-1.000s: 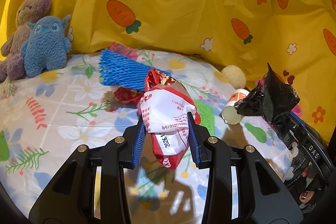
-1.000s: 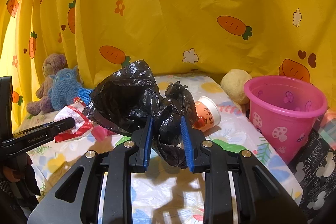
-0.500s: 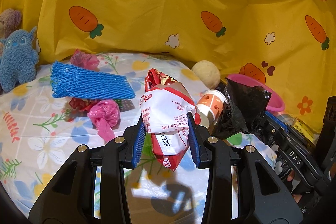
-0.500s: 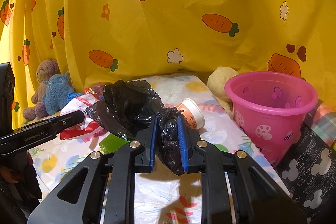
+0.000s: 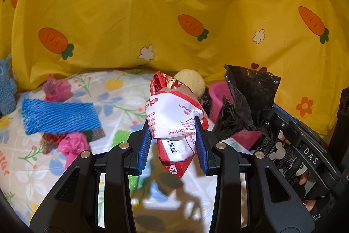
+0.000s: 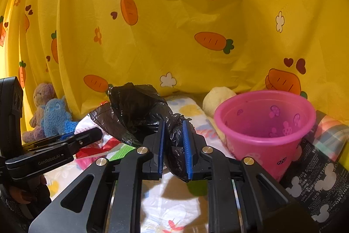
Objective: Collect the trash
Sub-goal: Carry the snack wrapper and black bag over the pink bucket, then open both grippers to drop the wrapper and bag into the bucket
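Yellow carrot-print cloth (image 6: 174,25) backs one pink bucket (image 6: 265,132). Beside the bucket, our right gripper (image 6: 173,145) clamps one black bag (image 6: 139,110), and our left gripper (image 5: 173,143) pinches one red-and-white wrapper (image 5: 174,121). That bag partly hides the bucket from our left camera.

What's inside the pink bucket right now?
Nothing visible inside the pink plastic mushroom-print bucket: only bare inner wall. Its near rim hides the bottom, so I cannot confirm it is empty.

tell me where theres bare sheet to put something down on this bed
Bare floral sheet lies behind the blue foam net, up to the yellow curtain. More lies at the near left, beside the pink plastic wad. It is crowded around the net and wads, and on the right by the pink bucket and cream plush ball.
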Motion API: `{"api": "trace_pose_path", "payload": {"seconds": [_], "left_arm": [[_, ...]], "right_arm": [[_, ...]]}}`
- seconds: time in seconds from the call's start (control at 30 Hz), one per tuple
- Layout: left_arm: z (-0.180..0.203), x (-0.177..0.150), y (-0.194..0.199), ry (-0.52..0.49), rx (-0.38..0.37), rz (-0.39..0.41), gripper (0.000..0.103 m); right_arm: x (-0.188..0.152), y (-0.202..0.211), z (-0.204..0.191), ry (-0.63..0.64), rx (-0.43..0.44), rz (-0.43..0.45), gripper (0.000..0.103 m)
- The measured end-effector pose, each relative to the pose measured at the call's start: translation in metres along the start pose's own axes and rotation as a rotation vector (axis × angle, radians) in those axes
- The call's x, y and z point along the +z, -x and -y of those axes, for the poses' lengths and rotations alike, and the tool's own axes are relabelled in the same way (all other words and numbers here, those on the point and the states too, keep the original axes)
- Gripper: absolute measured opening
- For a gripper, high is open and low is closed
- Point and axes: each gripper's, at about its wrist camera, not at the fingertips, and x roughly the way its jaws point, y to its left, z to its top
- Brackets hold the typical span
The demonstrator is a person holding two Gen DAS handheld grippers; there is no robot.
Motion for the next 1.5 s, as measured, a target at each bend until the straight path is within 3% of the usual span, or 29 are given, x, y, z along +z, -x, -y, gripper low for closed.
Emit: {"api": "trace_pose_path", "payload": {"seconds": [0.2,0.5,0.87,1.33,1.5], "left_arm": [[0.053,0.029,-0.041,-0.06,-0.113,0.003,0.036],[0.117,0.042,-0.119,-0.143,-0.218,-0.028,0.036],[0.14,0.036,-0.174,-0.154,-0.279,-0.113,0.037],[0.145,0.03,-0.194,-0.153,-0.317,-0.145,0.04],[0.142,0.028,-0.199,-0.136,-0.32,-0.158,0.048]], "right_arm": [[0.029,0.004,0.04,-0.011,-0.134,0.081,0.017],[0.039,-0.013,0.104,-0.069,-0.268,0.067,0.017],[0.03,-0.035,0.141,-0.112,-0.332,0.017,0.017],[0.029,-0.052,0.151,-0.107,-0.372,-0.018,0.018],[0.028,-0.057,0.154,-0.111,-0.375,-0.031,0.018]]}}
